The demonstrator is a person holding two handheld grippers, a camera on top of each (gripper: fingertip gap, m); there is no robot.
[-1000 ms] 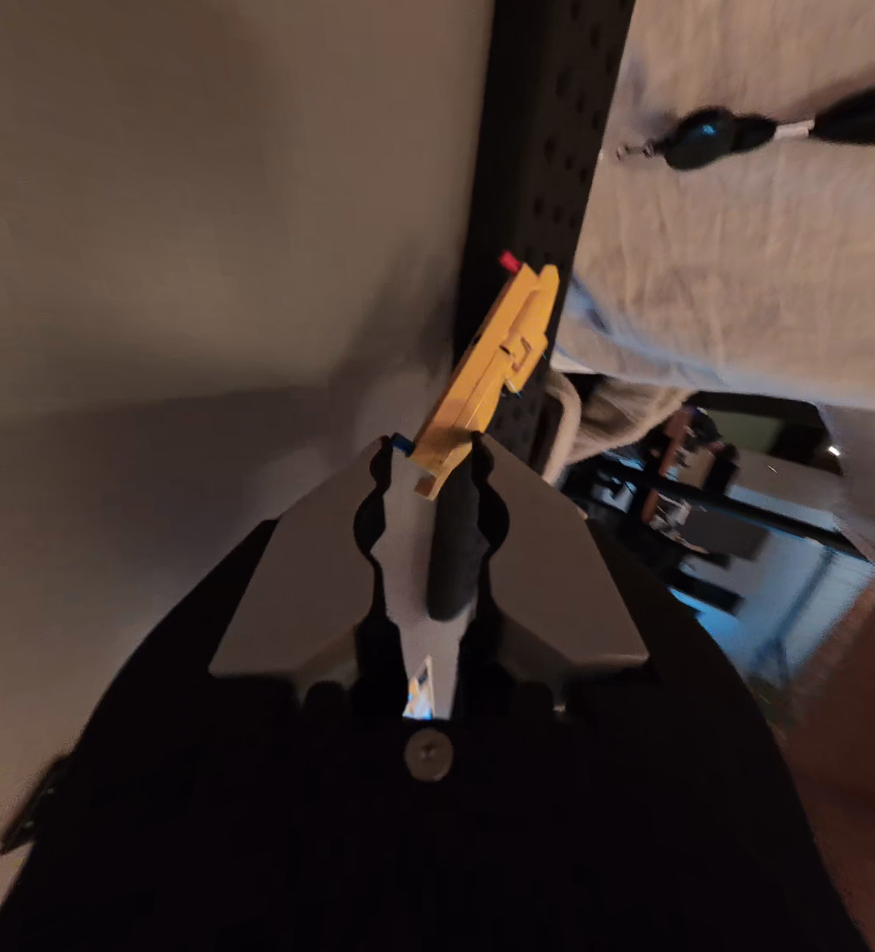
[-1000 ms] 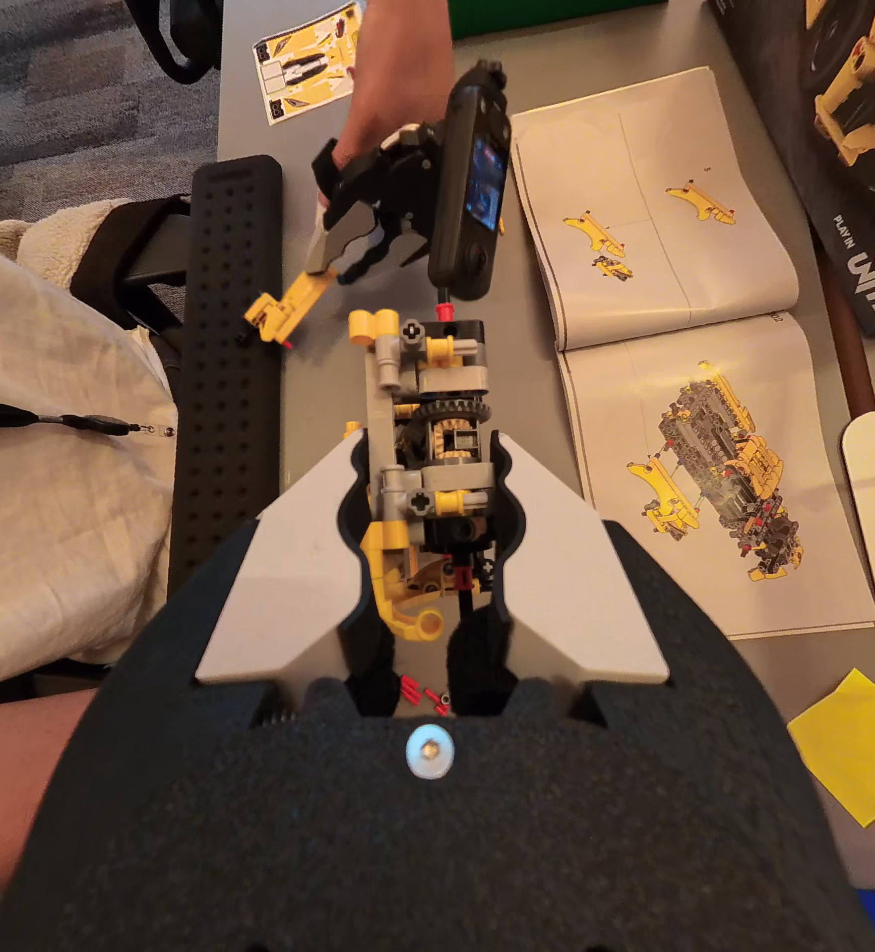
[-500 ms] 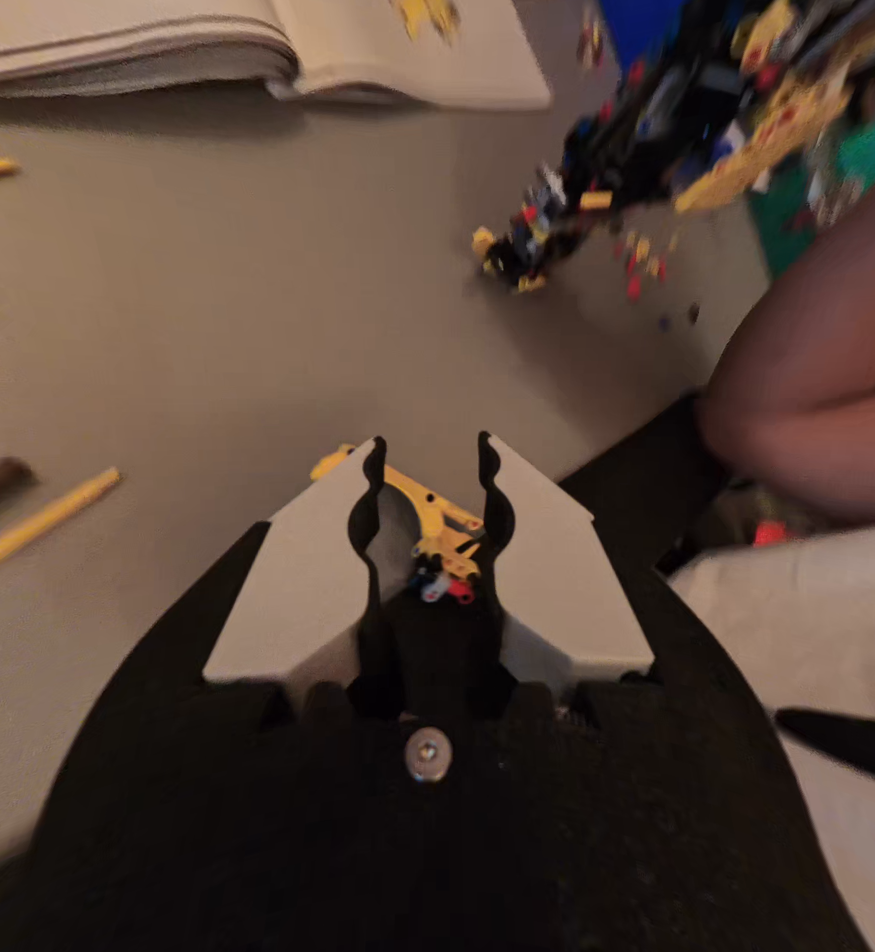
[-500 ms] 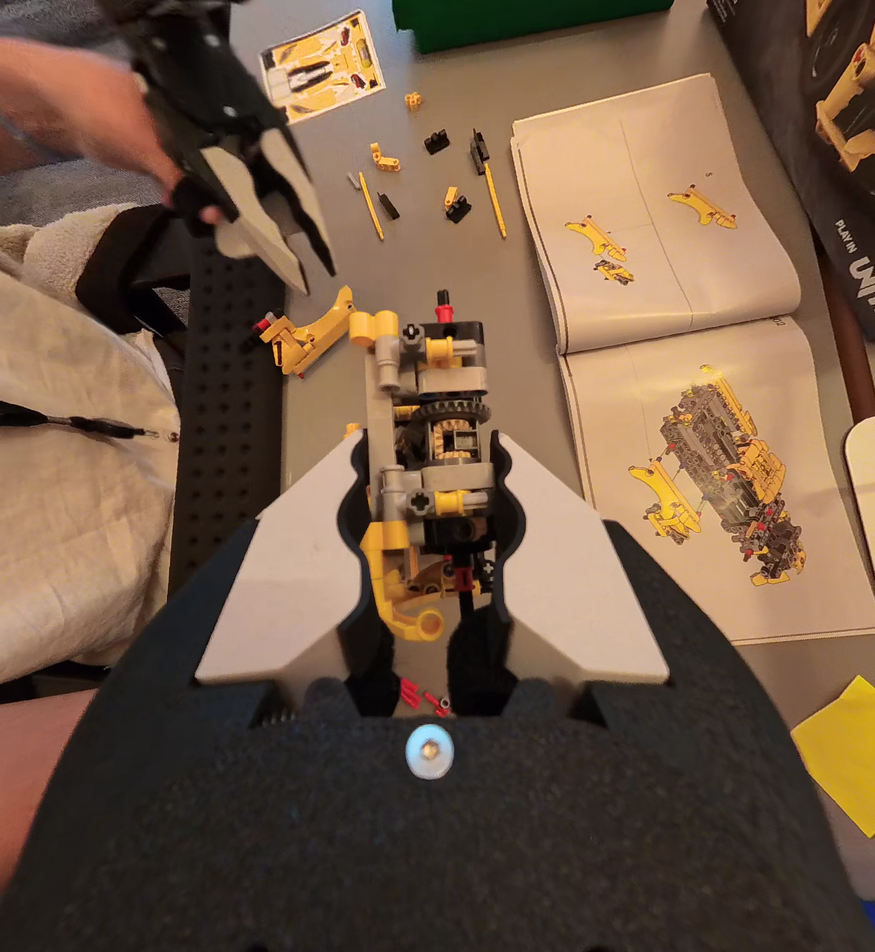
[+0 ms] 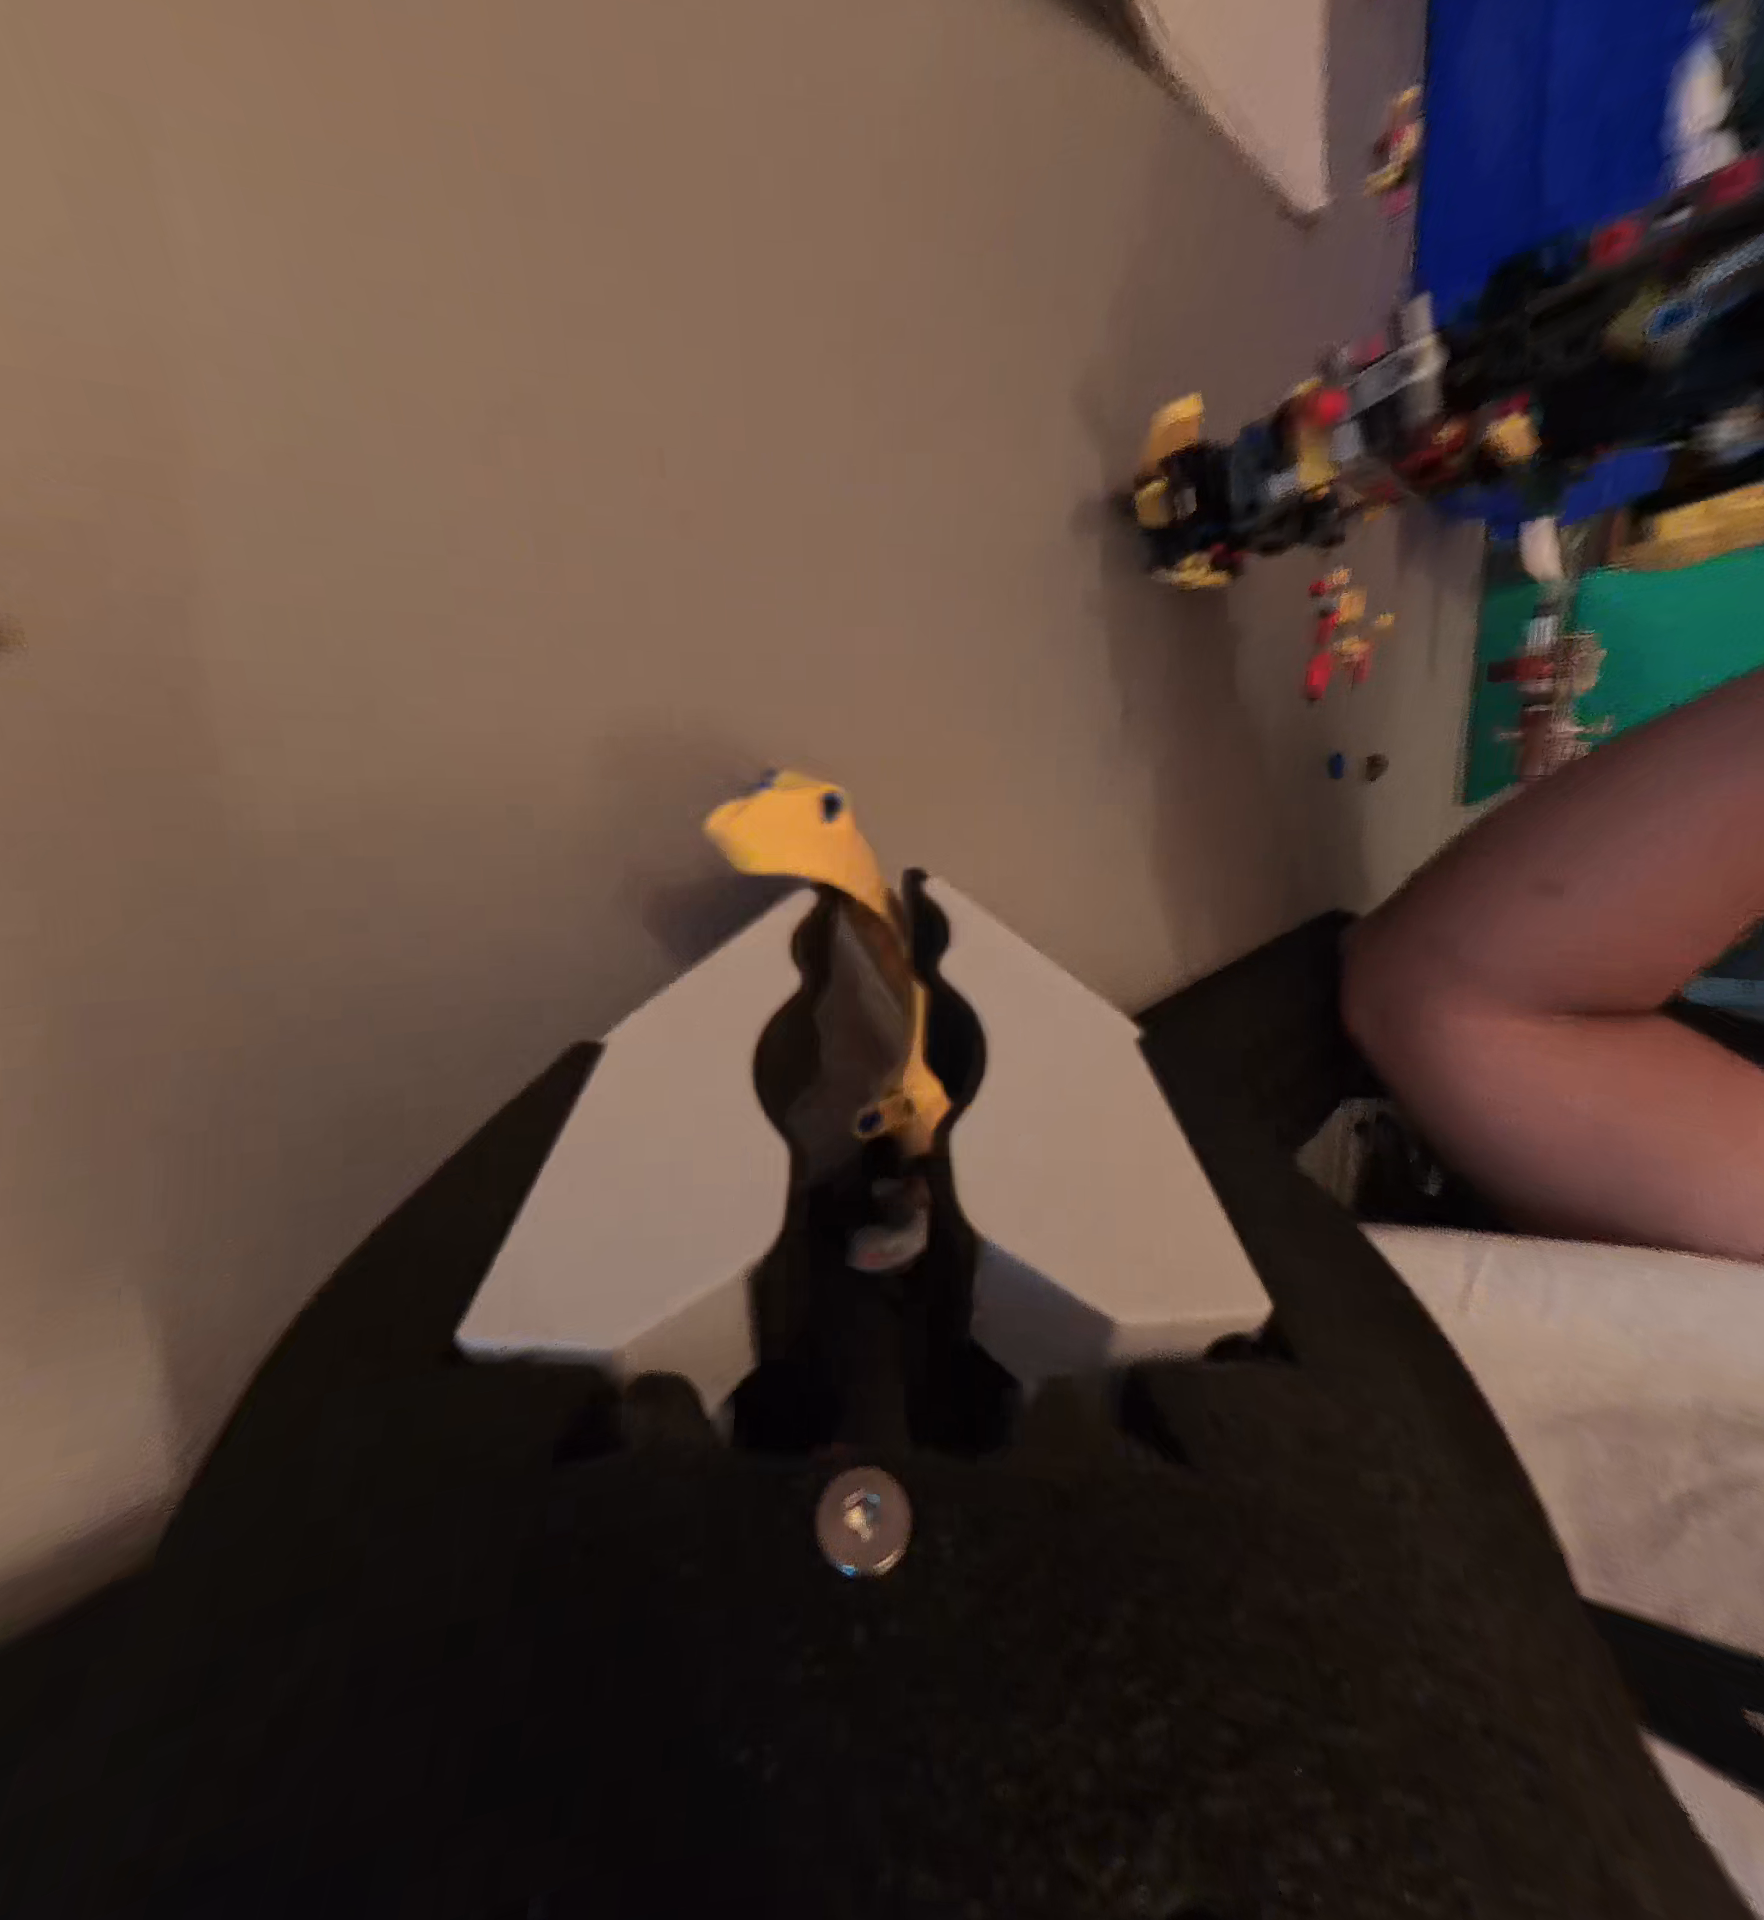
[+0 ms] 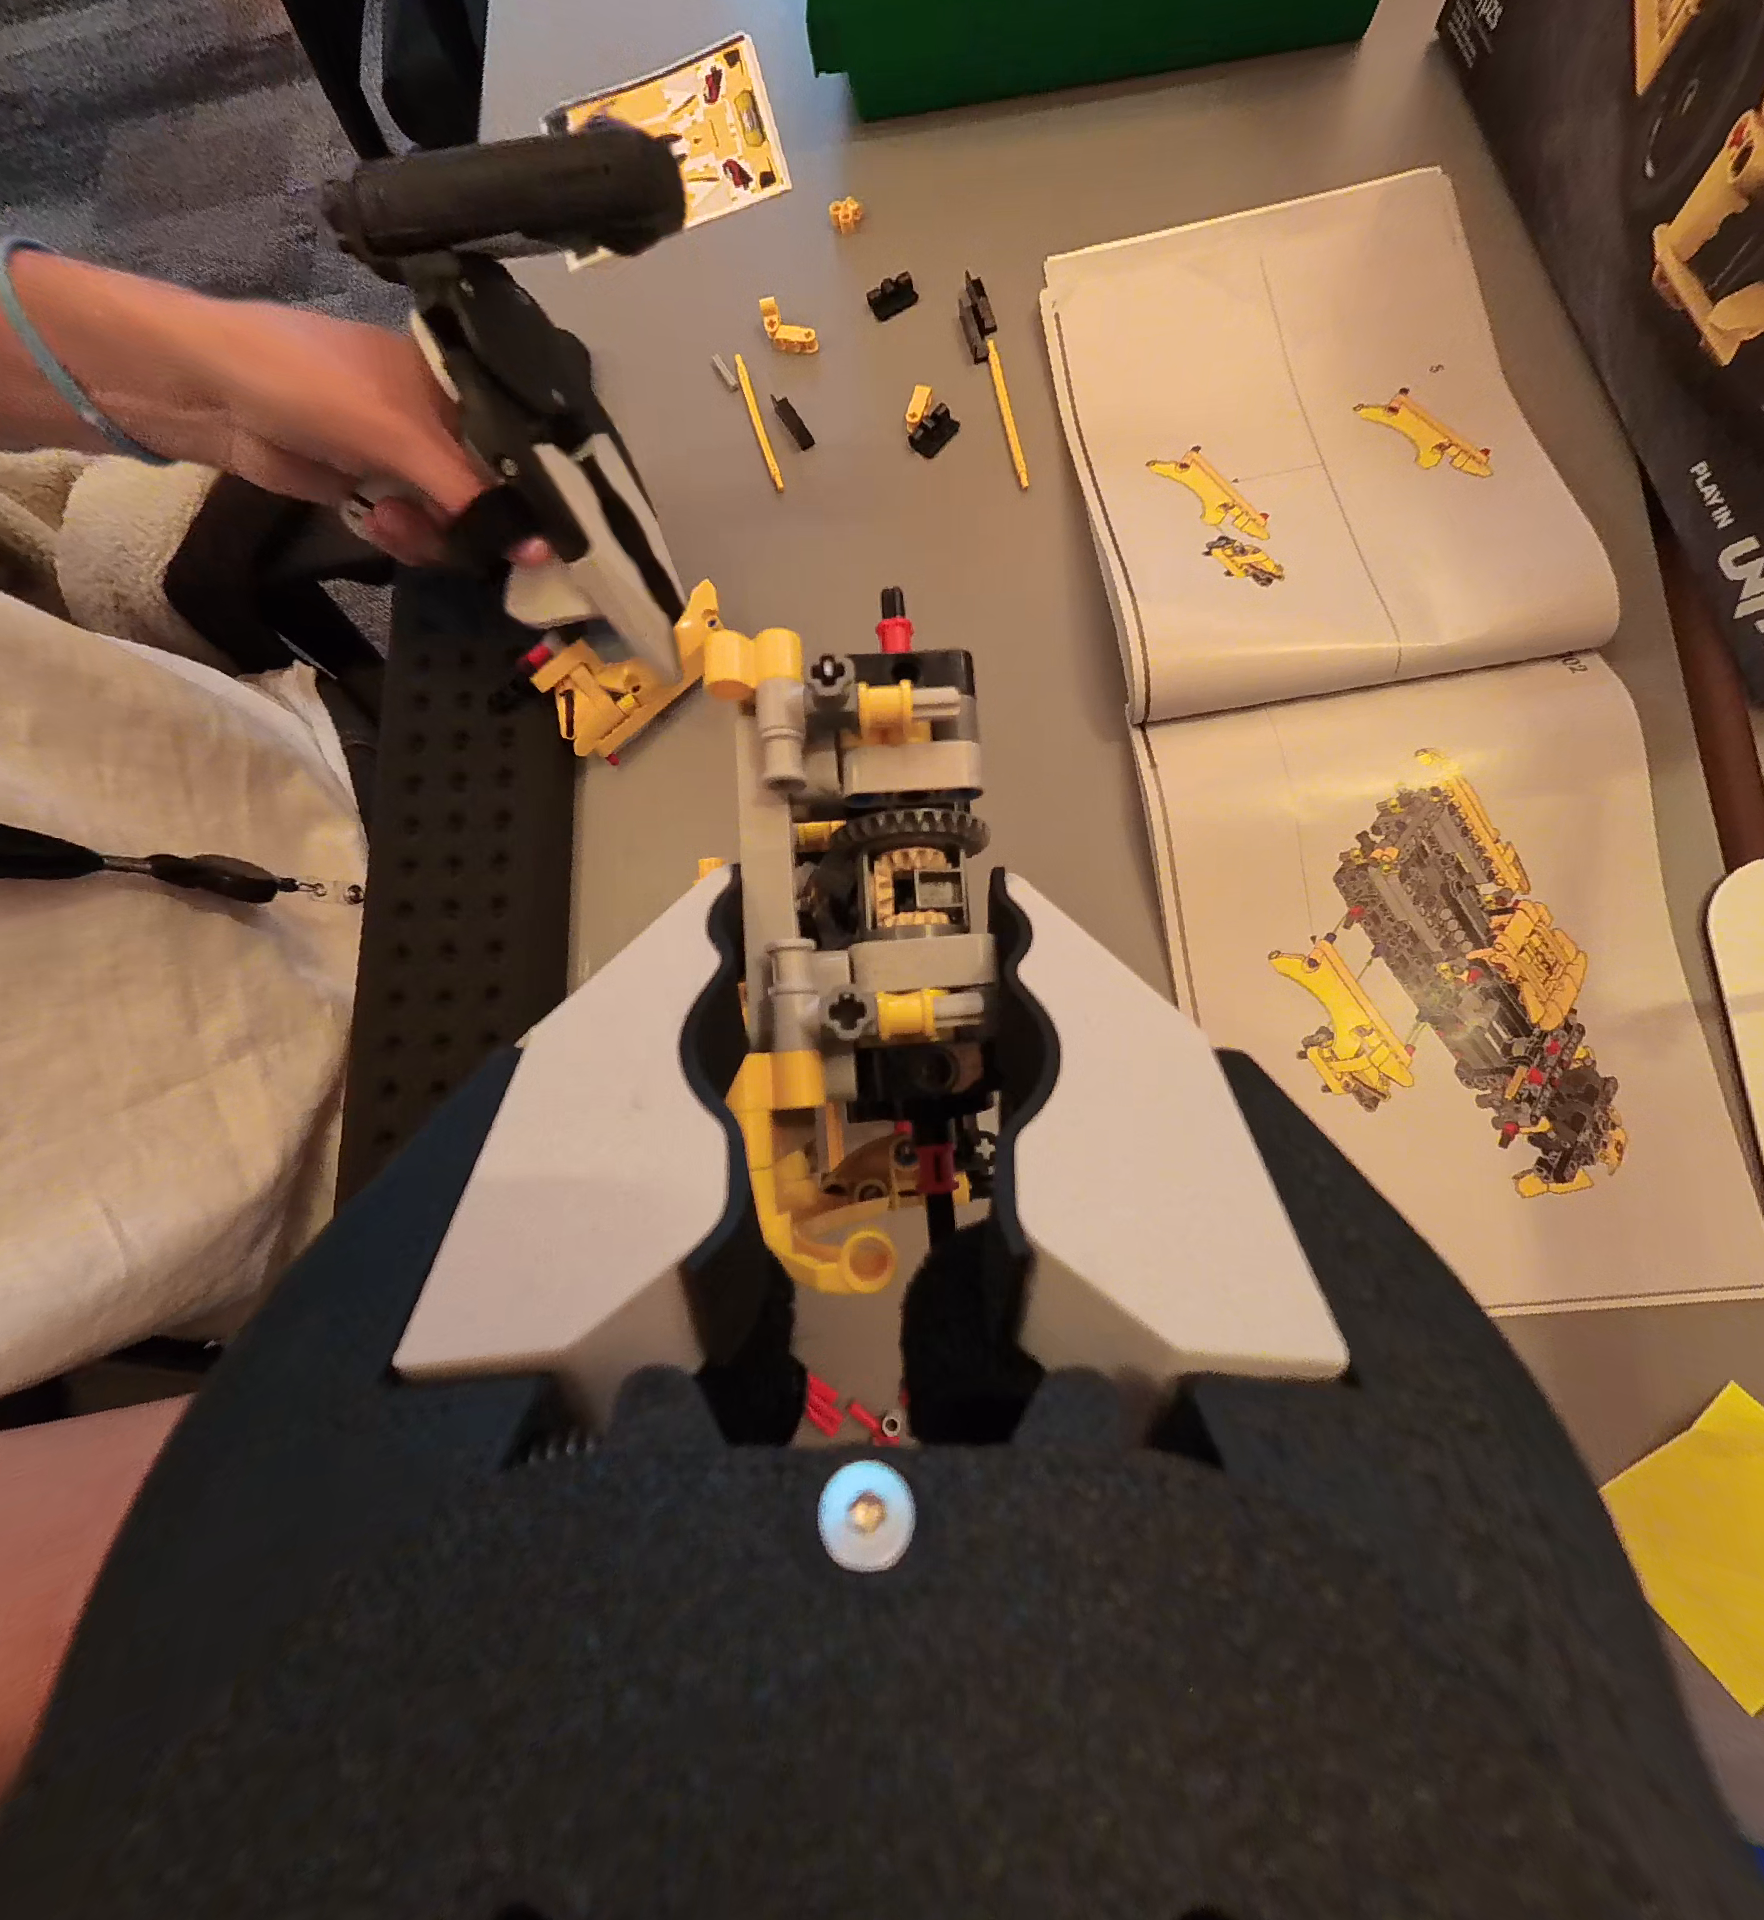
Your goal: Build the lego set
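Left wrist view: blurred; the left claw stands narrow, pinching a yellow curved piece whose tip juts out past the fingertips.
Left claw, seen from the right wrist view: the left claw is held by a hand and angles down at the yellow curved piece, which lies at the edge of the grey tabletop, just beside the chassis.
Right claw: jaws set fairly wide, flanking the grey, black and yellow chassis assembly; the pads appear to touch its sides, though contact is hard to confirm.
Chassis assembly: lengthwise on the tabletop, gear in the middle, a red pin at its far end.
Instruction booklet: open, to the right of the chassis.
Loose parts: small yellow and black pieces and two yellow rods, beyond the chassis.
Sticker sheet: at the far edge, partly behind the left claw's handle.
Yellow note: near right.
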